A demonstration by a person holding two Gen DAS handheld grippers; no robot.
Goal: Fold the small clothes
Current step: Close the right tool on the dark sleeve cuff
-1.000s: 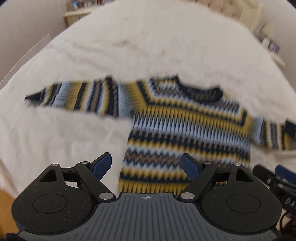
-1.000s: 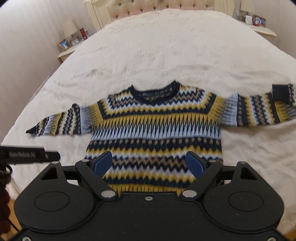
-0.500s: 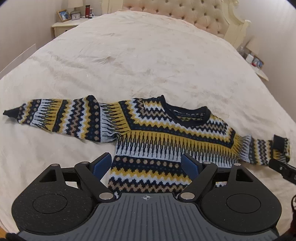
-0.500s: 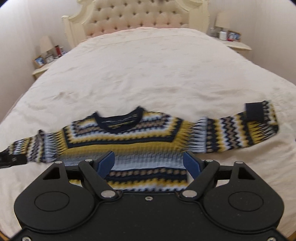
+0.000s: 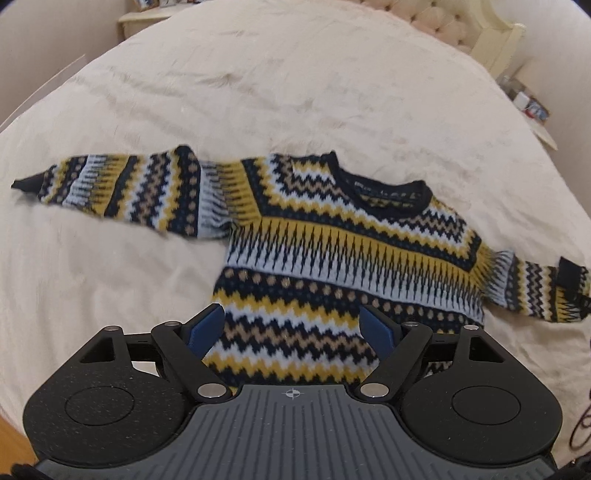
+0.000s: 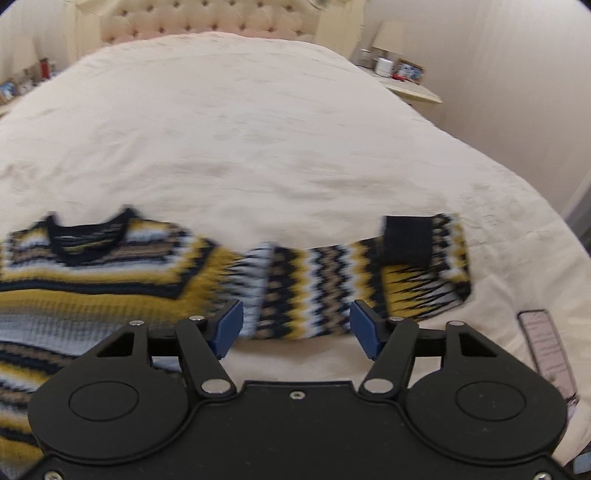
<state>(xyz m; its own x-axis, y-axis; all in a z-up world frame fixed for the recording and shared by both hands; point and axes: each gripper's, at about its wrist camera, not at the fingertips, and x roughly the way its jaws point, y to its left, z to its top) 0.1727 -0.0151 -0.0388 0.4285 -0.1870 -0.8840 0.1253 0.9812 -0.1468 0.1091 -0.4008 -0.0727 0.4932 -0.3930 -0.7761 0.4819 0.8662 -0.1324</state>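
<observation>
A small knitted sweater (image 5: 343, 254) in navy, yellow, white and tan zigzag stripes lies flat, front up, on the cream bedspread (image 5: 280, 96), both sleeves spread out sideways. My left gripper (image 5: 293, 326) is open and empty, hovering over the sweater's lower hem. In the right wrist view the sweater's body (image 6: 92, 273) is at the left and its right sleeve (image 6: 354, 280) lies straight ahead, its navy cuff (image 6: 406, 240) folded back. My right gripper (image 6: 295, 326) is open and empty, just in front of that sleeve.
A tufted headboard (image 6: 207, 18) stands at the far end of the bed. Nightstands with small items flank it (image 6: 402, 79) (image 5: 147, 11). A flat pinkish card or phone (image 6: 546, 347) lies on the bedspread at the right. Wooden floor (image 5: 11, 443) shows at the bed's near left edge.
My right gripper has swung right, from facing the sweater's body to facing its right sleeve. My left gripper has tilted down a little and still faces the hem. The sweater has not moved.
</observation>
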